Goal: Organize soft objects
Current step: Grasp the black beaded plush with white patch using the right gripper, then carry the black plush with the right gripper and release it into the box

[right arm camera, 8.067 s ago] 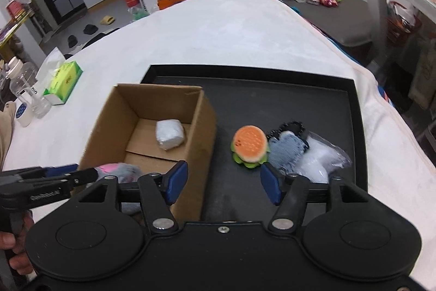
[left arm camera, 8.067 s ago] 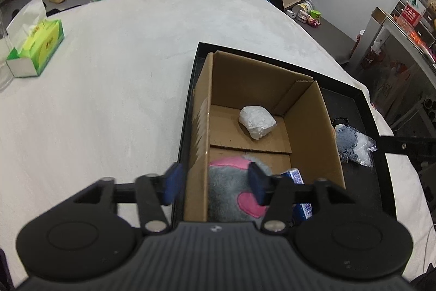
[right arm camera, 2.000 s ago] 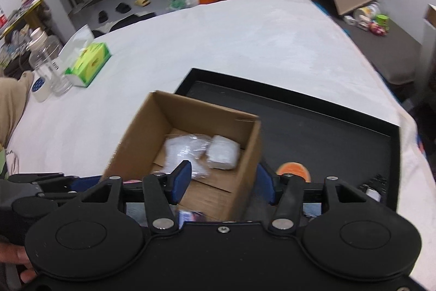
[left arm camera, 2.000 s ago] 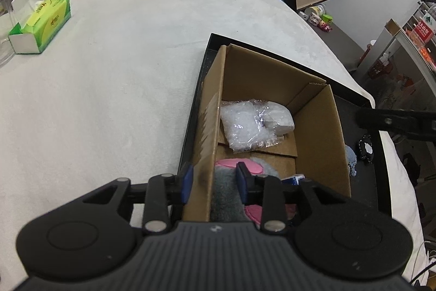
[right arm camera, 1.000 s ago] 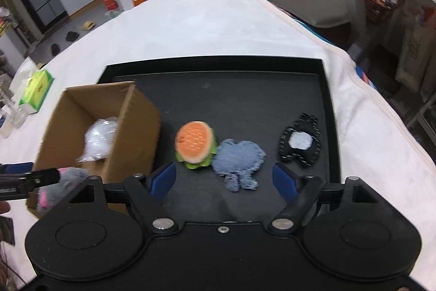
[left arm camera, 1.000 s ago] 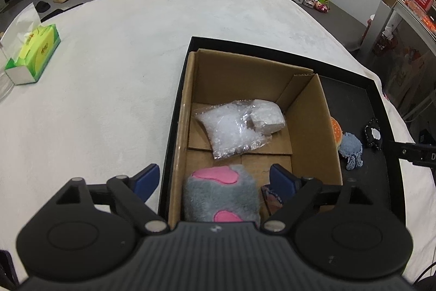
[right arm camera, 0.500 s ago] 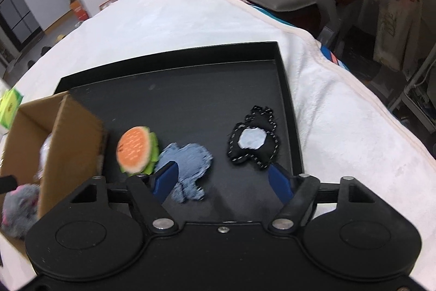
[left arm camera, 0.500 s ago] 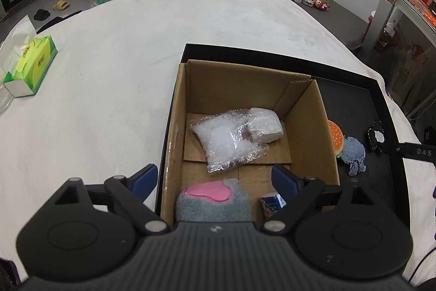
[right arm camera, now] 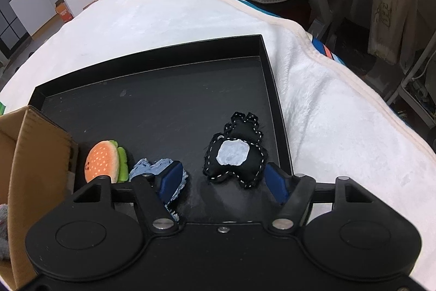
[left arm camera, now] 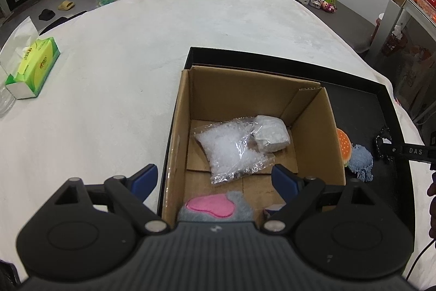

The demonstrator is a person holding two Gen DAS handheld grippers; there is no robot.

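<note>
Black tray (right arm camera: 269,67): lies on a white fleece cover (left arm camera: 136,67), holding the box at its left and loose items at its right.

Cardboard box (left arm camera: 317,132): open-topped, at the left end of the tray. Contents: clear bag of white granules (left arm camera: 229,149) on the floor, touching a white wrapped bundle (left arm camera: 271,137) at its right; grey plush with pink patch (left arm camera: 215,206) at the near wall; a small blue-printed item (left arm camera: 272,207) just right of it, mostly hidden.

Burger plush (right arm camera: 102,164): on the tray, against the box's right wall.

Blue denim piece (right arm camera: 152,168): just right of the burger, partly covered by the right gripper's left finger.

Black stitched plush with white patch (right arm camera: 235,152): near the tray's right rim, lying just ahead of the gap between the right gripper's fingers.

Left gripper (left arm camera: 215,179): fingers spread wide, empty, above the box's near edge.

Right gripper (right arm camera: 224,183): fingers spread, empty, low over the tray.

Surroundings: green tissue box (left arm camera: 32,67) far left on the cover.
</note>
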